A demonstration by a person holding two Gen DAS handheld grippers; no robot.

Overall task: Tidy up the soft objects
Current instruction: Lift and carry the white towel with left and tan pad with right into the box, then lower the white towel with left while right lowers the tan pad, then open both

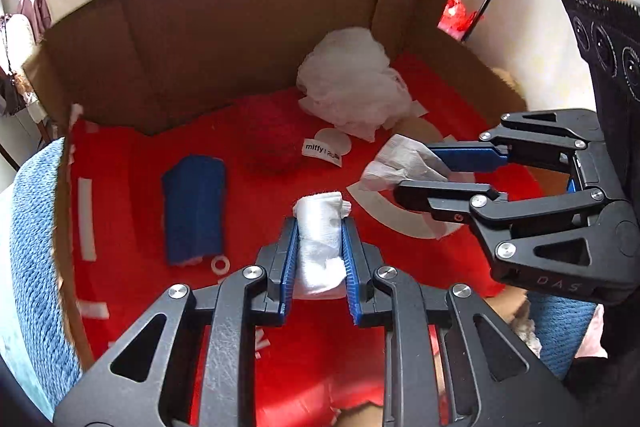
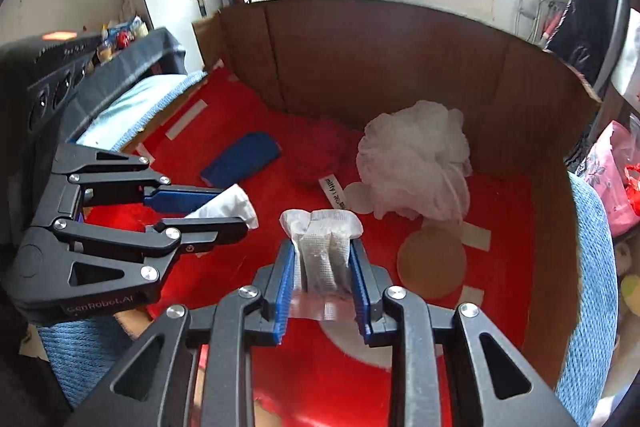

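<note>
My left gripper (image 1: pixel 320 223) is shut on a rolled white cloth (image 1: pixel 322 247) and holds it above the red lining of a cardboard box (image 1: pixel 224 27). It also shows at the left of the right wrist view (image 2: pixel 236 211). My right gripper (image 2: pixel 322 251) is shut on a folded white gauze pack (image 2: pixel 322 251); it also shows in the left wrist view (image 1: pixel 412 167). In the box lie a folded blue cloth (image 1: pixel 194 207), a red knitted ball (image 1: pixel 272 139) with a white tag, and a white mesh pouf (image 1: pixel 352 83).
The box has tall brown walls at the back and sides. White tape strips (image 1: pixel 86 215) and a round brown disc (image 2: pixel 432 263) lie on the red lining. A blue knitted cover (image 1: pixel 32 267) surrounds the box edges.
</note>
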